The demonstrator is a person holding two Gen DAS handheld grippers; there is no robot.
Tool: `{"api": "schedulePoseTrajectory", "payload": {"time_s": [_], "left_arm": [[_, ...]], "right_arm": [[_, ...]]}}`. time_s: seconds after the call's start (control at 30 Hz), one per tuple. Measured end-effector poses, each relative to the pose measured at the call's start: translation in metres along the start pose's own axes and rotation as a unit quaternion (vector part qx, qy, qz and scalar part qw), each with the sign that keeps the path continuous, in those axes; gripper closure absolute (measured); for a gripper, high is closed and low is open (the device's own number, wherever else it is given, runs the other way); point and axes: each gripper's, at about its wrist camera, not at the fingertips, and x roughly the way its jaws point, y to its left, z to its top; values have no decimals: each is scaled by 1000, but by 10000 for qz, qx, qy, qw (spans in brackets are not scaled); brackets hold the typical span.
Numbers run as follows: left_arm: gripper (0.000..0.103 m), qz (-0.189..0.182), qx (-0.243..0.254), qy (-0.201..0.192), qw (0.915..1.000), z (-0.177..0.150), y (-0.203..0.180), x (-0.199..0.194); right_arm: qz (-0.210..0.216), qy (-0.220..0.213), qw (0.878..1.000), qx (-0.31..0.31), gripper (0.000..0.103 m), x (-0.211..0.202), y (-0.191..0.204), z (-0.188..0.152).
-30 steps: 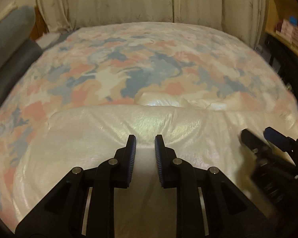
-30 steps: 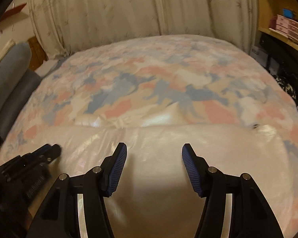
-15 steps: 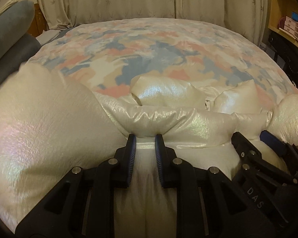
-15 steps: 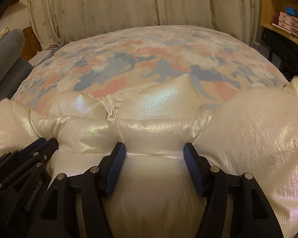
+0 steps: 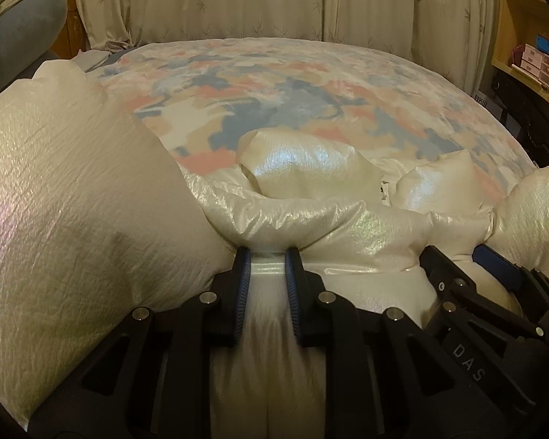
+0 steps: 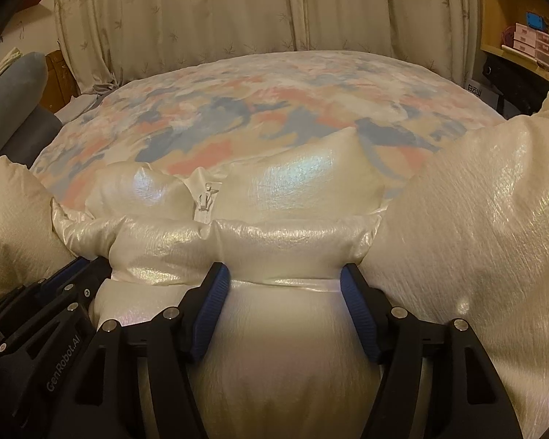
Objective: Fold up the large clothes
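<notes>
On the floral bedspread (image 5: 292,84), the left gripper (image 5: 268,256) pinches a narrow gather of the pearly puffer jacket (image 5: 73,201), while only the right view shows its zipper pull (image 6: 208,197) and the right gripper (image 6: 283,278) straddling a wide bulge, jaws spread, grip uncertain.

Pearly cream jacket (image 5: 73,197); bedspread (image 5: 311,84) blotched pink, blue and cream; black tongs (image 5: 266,256) with blue pads (image 5: 242,278)
</notes>
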Motion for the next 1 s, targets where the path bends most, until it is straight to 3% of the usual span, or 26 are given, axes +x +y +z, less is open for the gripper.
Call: {"api": "schedulePoseTrajectory", "payload": {"time_s": [0.37,0.63,0.73,0.8,0.87,1.0], "left_arm": [[86,-77,-28,70,9999,0,0,6],[85,-327,195,423,9984,15,7,12],[91,-444,223,493,9975,19,16,9],[100,-454,139,540,9974,24,29,8],[101,-568,-128,561,9967,30,48,5],[101,-483,-318,481,9972,39,80,-1]], "right_arm": [[30,11,10000,7,38,3,1,0],[242,333,9989,-232,38,8,0,12],[432,373,9980,-258,39,3,-11,17],[515,362,9977,-240,40,-3,-23,20],[585,327,9976,-185,51,-8,-38,24],[843,271,9960,158,61,-19,-83,35]]}}
